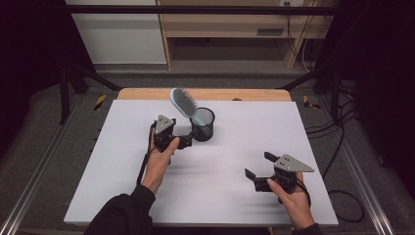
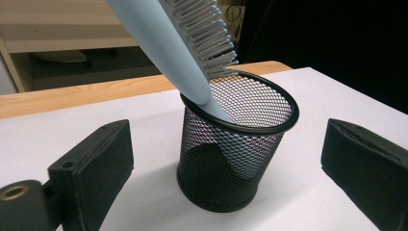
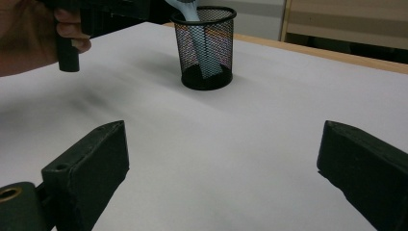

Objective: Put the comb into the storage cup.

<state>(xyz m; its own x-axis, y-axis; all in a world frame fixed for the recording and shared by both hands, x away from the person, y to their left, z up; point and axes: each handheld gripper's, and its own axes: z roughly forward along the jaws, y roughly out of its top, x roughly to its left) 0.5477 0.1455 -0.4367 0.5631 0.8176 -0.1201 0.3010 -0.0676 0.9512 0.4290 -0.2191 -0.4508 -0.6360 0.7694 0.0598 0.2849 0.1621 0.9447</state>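
Observation:
A black mesh cup point(image 1: 203, 125) stands on the white table top point(image 1: 235, 137), toward the back middle. A light blue hairbrush point(image 1: 184, 102) rests handle-down in it, its bristled head leaning out to the upper left. My left gripper point(image 1: 188, 141) is just left of the cup and open. In the left gripper view the cup point(image 2: 235, 144) stands close ahead between the spread jaws of my left gripper point(image 2: 231, 161), untouched, with the brush point(image 2: 168, 43) rising above it. My right gripper point(image 1: 258, 165) is open over bare table at the front right. From there the cup point(image 3: 206, 48) is far ahead.
A wooden strip point(image 1: 205, 94) borders the table's far edge, with shelving point(image 1: 225, 24) beyond. The person's left hand point(image 3: 29, 38) holding its gripper appears at the upper left of the right gripper view. Cables point(image 1: 337, 137) hang off the table's right side.

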